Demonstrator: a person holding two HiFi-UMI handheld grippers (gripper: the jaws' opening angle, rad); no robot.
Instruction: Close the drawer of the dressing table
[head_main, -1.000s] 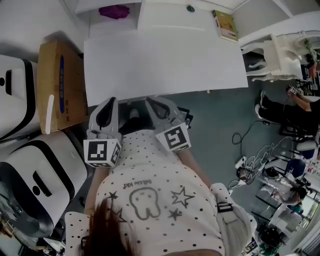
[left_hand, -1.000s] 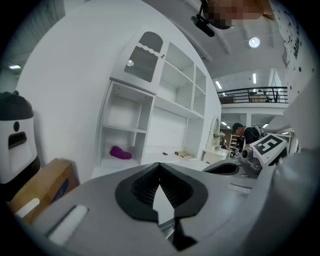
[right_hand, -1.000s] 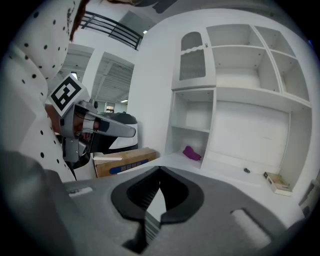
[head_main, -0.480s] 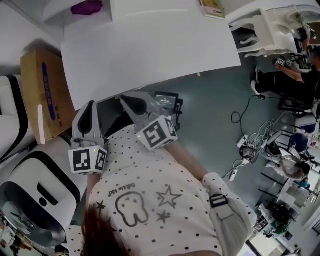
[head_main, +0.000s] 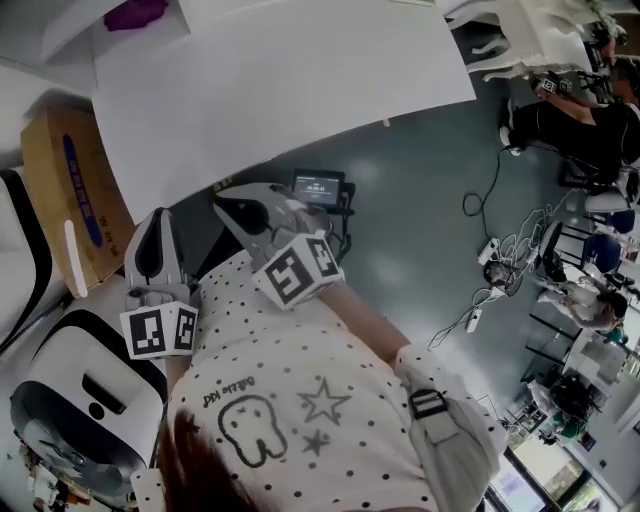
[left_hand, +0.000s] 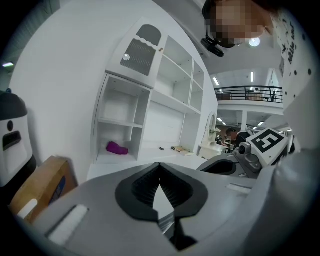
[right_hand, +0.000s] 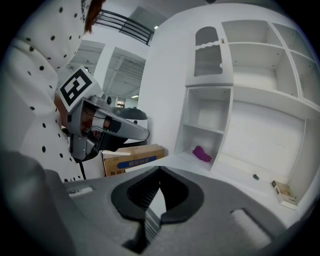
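Note:
The dressing table's white top fills the upper head view; its front edge runs slantwise just above both grippers, and the drawer beneath that edge is hidden. My left gripper points at the edge near the table's left corner. Its jaws are shut with nothing between them. To its right, my right gripper is also shut and empty, close under the same edge. Both gripper views look over the tabletop at the white shelf unit at its back.
A cardboard box stands left of the table, with white machines beside me. A purple thing lies in a low shelf and a small book sits on the top. On the floor are a small screen device and cables. A white chair stands at the right.
The head view has swung, so the table now sits higher and more slanted. My right gripper has shifted a little and rolled; the left one has held still. Both stay shut.

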